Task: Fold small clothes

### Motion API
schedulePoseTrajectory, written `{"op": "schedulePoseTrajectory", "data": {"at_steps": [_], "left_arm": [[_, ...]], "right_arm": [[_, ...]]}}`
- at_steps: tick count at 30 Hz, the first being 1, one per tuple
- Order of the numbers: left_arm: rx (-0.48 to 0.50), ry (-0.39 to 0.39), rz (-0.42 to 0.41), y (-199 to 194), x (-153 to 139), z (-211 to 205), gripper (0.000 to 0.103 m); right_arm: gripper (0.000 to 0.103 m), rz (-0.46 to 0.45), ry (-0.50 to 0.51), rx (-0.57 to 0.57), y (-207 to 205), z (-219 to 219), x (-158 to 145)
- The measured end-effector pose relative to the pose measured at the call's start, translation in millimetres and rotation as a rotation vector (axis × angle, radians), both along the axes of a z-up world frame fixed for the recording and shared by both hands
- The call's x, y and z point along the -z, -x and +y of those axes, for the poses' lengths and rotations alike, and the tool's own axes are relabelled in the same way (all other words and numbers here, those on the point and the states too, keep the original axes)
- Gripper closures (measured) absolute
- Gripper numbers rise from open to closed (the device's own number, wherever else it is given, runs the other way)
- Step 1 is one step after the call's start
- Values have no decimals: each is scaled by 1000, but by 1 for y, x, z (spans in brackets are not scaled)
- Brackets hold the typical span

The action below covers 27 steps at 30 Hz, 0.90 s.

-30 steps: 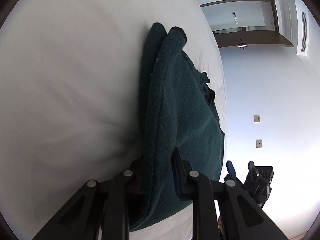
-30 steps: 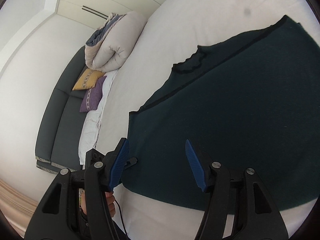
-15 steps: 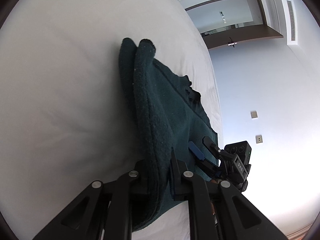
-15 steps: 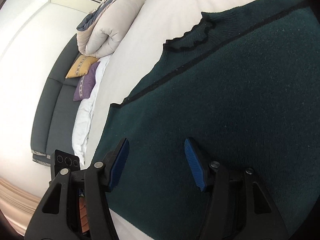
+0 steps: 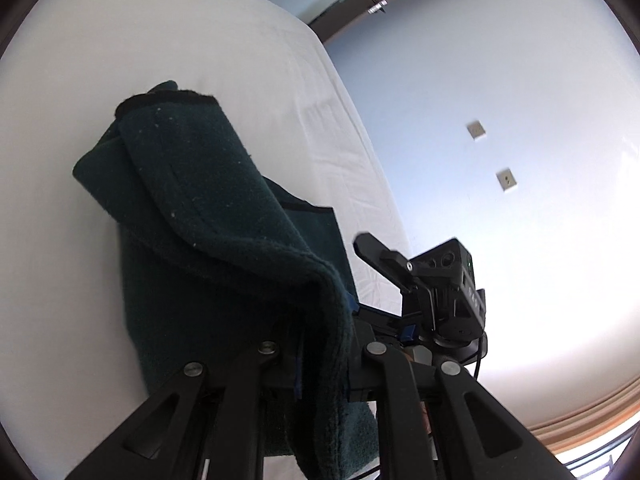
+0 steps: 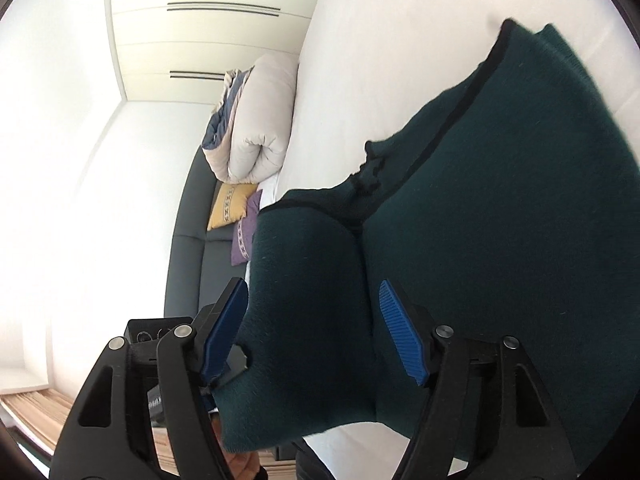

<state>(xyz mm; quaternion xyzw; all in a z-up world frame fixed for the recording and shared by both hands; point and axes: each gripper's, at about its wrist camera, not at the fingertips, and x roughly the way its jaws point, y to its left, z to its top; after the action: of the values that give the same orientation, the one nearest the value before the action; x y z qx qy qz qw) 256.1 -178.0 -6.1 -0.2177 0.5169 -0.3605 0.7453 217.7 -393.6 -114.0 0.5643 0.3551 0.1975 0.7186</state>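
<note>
A dark green knitted garment [image 5: 208, 240] with black trim lies on the white bed [image 5: 180, 40]. My left gripper [image 5: 324, 356] is shut on a thick fold of it and holds that edge lifted. In the right wrist view the garment [image 6: 500, 220] fills the right side, and a raised fold of it bulges between my blue fingers [image 6: 400, 340]. My right gripper [image 6: 312, 336] is open around that fold, with both pads apart from the cloth. The right gripper also shows in the left wrist view [image 5: 432, 280], close beside the left one.
A rolled beige duvet [image 6: 260, 120] lies at the bed's far end. A dark sofa [image 6: 192, 264] with a yellow cushion [image 6: 228, 206] and a purple cushion [image 6: 244, 236] stands beyond it. A pale wall [image 5: 500, 140] with two sockets faces the bed's edge.
My left gripper has lifted and carried the pinched edge over, so the garment is now doubled. My right gripper has moved in close, and the raised fold now sits between its open fingers.
</note>
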Motion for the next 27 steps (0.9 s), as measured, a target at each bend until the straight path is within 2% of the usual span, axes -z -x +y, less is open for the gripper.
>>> {"op": "schedulePoseTrajectory", "data": {"at_steps": [2, 4, 6, 7, 8, 11, 14, 18, 20, 21, 22, 23, 25, 27], "left_arm": [[81, -22, 32, 4, 14, -44, 77], [102, 12, 42, 12, 21, -57, 77], [73, 73, 21, 18, 18, -45, 64], [53, 100, 7, 20, 15, -35, 49], [28, 109, -11, 22, 12, -23, 41], [-16, 84, -36, 24, 13, 11, 40], [-67, 35, -29, 26, 30, 40, 40], [-110, 13, 28, 34, 62, 67, 40], [-118, 8, 48, 41, 72, 73, 40], [-119, 8, 54, 45, 76, 74, 40], [-118, 6, 59, 46, 79, 75, 40], [-116, 2, 60, 48, 82, 76, 40], [-109, -7, 54, 48, 84, 76, 40], [-95, -12, 43, 47, 85, 75, 40]], "right_arm": [[33, 17, -16, 41, 8, -21, 5], [33, 53, -29, 70, 16, -40, 15], [28, 91, -17, 99, 24, -53, 24], [28, 100, -12, 100, 27, -57, 28], [28, 110, -11, 92, 28, -60, 31], [29, 120, 26, 82, 28, -63, 30], [29, 145, 79, 75, 22, -59, 23], [30, 194, 266, -10, 3, -31, 10], [36, 223, 325, -31, -4, -19, 10], [48, 237, 353, -32, -9, -16, 10], [65, 255, 398, -36, -14, -12, 10], [74, 272, 450, -40, -19, -6, 10], [85, 282, 539, -47, -23, 3, 8], [89, 267, 590, -42, -24, 9, -1]]}}
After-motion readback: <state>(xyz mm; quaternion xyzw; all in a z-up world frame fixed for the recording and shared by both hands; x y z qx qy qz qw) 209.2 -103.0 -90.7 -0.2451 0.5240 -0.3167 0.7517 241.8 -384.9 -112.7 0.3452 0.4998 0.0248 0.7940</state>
